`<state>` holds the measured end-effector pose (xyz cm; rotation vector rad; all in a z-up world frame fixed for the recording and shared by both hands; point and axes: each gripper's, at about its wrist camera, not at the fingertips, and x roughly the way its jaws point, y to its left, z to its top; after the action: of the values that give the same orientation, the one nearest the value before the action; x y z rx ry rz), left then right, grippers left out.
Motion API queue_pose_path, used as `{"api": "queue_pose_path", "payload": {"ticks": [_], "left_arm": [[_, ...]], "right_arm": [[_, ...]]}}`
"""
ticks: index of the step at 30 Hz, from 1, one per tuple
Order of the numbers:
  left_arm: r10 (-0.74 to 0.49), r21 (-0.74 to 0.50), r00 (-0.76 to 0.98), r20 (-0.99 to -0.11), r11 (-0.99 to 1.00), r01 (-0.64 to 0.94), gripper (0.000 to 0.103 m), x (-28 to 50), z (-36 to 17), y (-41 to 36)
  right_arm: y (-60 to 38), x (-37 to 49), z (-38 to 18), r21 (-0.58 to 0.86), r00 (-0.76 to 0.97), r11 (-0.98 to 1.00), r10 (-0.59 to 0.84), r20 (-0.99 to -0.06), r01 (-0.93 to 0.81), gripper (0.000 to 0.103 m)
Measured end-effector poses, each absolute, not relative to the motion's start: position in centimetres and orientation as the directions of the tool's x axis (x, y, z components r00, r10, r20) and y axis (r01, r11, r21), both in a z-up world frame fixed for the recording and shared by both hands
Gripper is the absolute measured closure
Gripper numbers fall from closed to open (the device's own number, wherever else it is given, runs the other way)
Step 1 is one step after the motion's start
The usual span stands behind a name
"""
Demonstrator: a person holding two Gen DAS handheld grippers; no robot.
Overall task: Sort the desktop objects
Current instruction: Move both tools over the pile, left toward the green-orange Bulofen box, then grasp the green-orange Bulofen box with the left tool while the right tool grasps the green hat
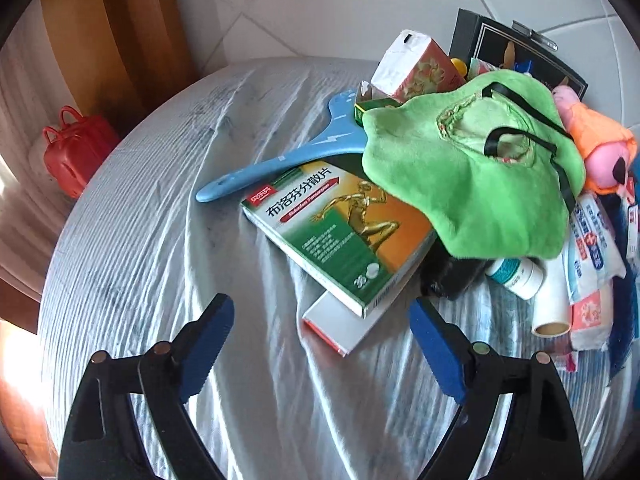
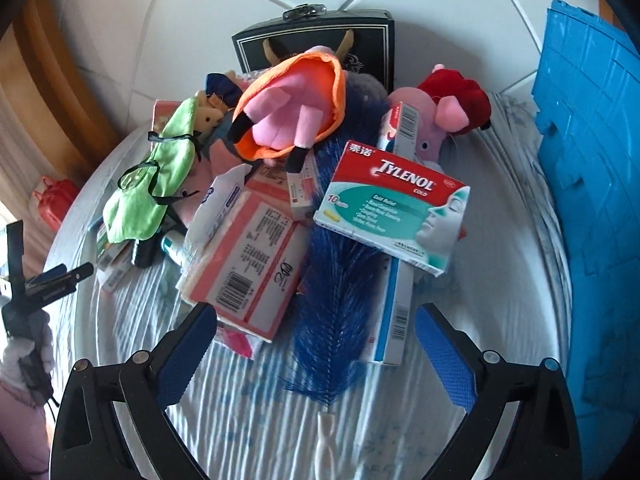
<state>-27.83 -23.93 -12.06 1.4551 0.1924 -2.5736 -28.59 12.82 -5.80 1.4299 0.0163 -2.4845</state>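
Crowding both open, empty tongs (image 1: 322,322) (image 2: 316,326): boxes, green cloth (image 1: 472,184), blue brush (image 2: 340,300).

Two fisheye views, each looking forward and steeply down along a pair of open jaws at a cloth-covered round tabletop (image 1: 140,248). Left wrist view close over the bare left part, pile at upper right. Right wrist view close over the pile's middle. Shared by both: green eye mask (image 1: 472,172) (image 2: 148,192), black box (image 1: 520,52) (image 2: 316,48), red bag (image 1: 76,152) (image 2: 56,200).
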Motion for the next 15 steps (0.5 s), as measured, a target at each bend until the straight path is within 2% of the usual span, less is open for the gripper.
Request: {"api": "queue_pose_path", "payload": {"ticks": [5,10,12,15], "left_arm": [[-0.091,-0.050,-0.453,-0.887,-0.956,0.289,0.013,-33.3,-13.2,-24.9],[-0.038,-0.135,-0.380,-0.924,-0.899,0.417,0.012,-38.2,-15.0,-26.5],[-0.060,-0.118,-0.354,-0.933,-0.880,0.460,0.008,-39.6,-15.4,-26.8],[-0.137,-0.017,-0.312,-0.940,-0.895,0.446,0.001,-40.9,-16.5,-26.3]], "right_arm": [[11.0,-30.0,-6.6,0.121,-0.445,-0.963,-0.221,-0.868,0.242,0.004],[10.0,-31.3,-7.3,0.110,-0.418,-0.963,-0.208,-0.885,0.246,0.003],[9.7,-31.8,-7.5,0.106,-0.417,-0.964,-0.202,-0.886,0.243,0.000],[9.3,-32.8,-7.6,0.106,-0.416,-0.965,-0.201,-0.887,0.240,0.000]]}}
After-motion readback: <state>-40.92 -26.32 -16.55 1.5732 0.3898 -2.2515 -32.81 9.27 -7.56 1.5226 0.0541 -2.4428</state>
